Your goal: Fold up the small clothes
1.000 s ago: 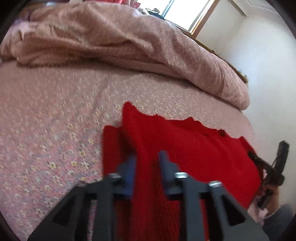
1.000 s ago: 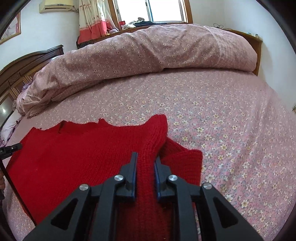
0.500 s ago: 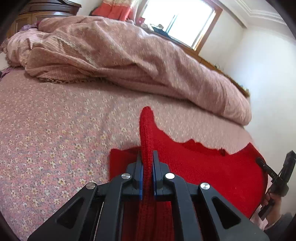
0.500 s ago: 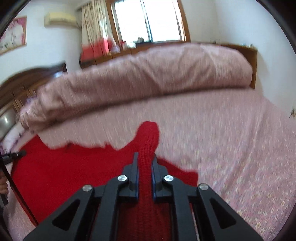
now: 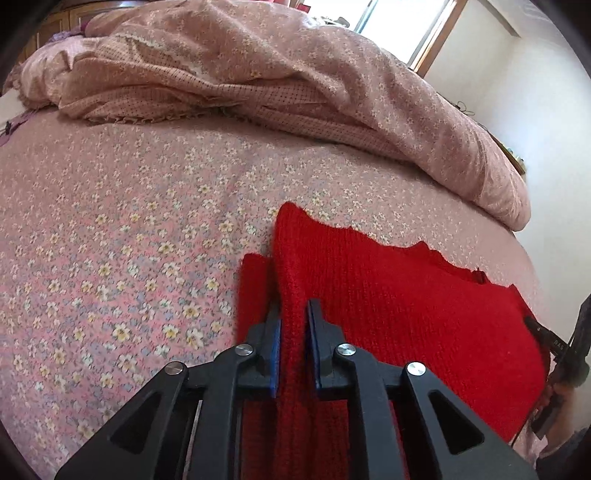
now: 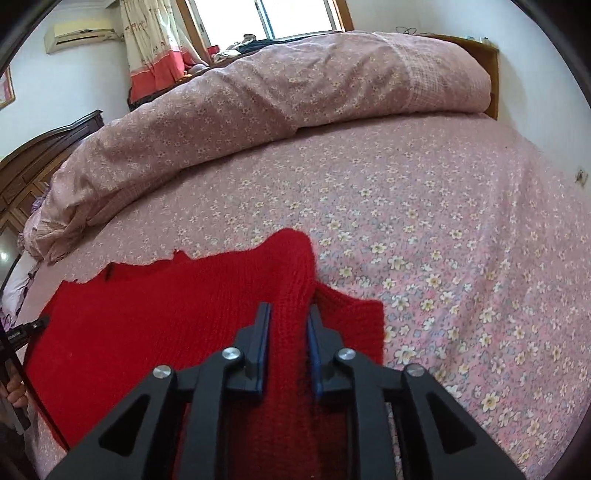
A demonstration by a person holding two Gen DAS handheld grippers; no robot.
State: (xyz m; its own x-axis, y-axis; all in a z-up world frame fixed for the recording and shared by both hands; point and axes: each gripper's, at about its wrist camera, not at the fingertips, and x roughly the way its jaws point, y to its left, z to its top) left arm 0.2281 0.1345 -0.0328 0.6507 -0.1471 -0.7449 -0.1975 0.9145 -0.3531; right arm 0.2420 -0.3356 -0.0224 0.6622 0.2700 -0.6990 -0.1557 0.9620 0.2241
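**One red knit, two grippers, both pinching a ridge**

You are working one garment: a single red sweater (image 5: pixel 399 306) lying spread on the bed sheet (image 5: pixel 122 229), near the front edge of the bed. Its far hem is showing a jagged line against the floral print.

Left gripper (image 5: pixel 293 325): you are holding a raised ridge of the sweater between its two fingers (image 5: pixel 271 332). The blue pads are standing slightly apart with knit filling the gap, so the claw is grasping the fabric, not fully clenched. One flat flap of red is lying just beside the ridge, to the left in this view.

Right gripper (image 6: pixel 288 325): same picture on the other side. Its two fingers (image 6: pixel 260 332) are gripping a bunched fold of the sweater (image 6: pixel 147 325), knit packed between the pads. One flap is lying to the right of the fold in this view.

Each wrist view is catching the other gripper at the frame edge, at the far side of the sweater.

Behind the sweater, one rolled duvet (image 6: pixel 277 99) is lying across the bed. One window (image 6: pixel 295 18) and one curtain (image 6: pixel 151 48) are showing beyond it, and one air conditioner (image 6: pixel 81 35) is hanging on the wall.
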